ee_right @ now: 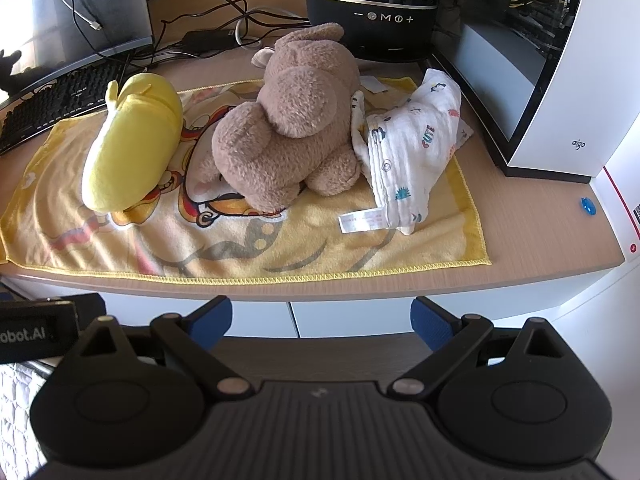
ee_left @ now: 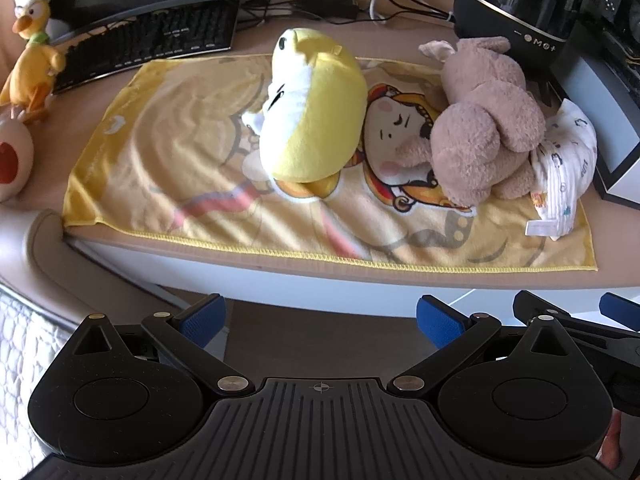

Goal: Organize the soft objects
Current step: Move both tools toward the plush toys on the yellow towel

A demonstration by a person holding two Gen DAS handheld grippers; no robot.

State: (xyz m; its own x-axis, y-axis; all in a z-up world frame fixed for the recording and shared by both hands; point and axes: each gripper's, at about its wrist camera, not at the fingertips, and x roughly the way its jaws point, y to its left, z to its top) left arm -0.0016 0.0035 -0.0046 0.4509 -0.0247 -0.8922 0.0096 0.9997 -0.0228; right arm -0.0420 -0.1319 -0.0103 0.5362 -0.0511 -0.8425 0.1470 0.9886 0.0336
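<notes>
Three soft things on one yellow printed towel (ee_left: 192, 184), spread flat on the tabletop (ee_right: 532, 240): one yellow plush (ee_left: 316, 120), one brown plush bear (ee_left: 484, 128), one white printed cloth (ee_right: 412, 148), bunched up.

Yellow plush sits mid-towel; long axis runs from the near towel edge toward the back, head end toward the keyboard (ee_left: 152, 44), white belly side facing the towel's left end. Bear just right of it, lying face down, long axis also front to back, head toward the black speaker (ee_right: 372, 12). The two are apart in the left view. White cloth touching the bear's right side, on the towel's right end, its label tag (ee_right: 362, 219) pointing to the front edge.

Towel front hem is set slightly back from the tabletop edge. Left third of towel bare; also a bare strip along the front. Right end tight: white PC case (ee_right: 560, 92) beside the cloth. Off the towel at left: one orange duck toy (ee_left: 34, 68) and one white-and-red round toy (ee_left: 12, 160).

Left gripper (ee_left: 320, 320) jaws spread wide, nothing between them, held short of the tabletop edge. Right gripper (ee_right: 320, 320) the same: wide apart, empty, before the edge.
</notes>
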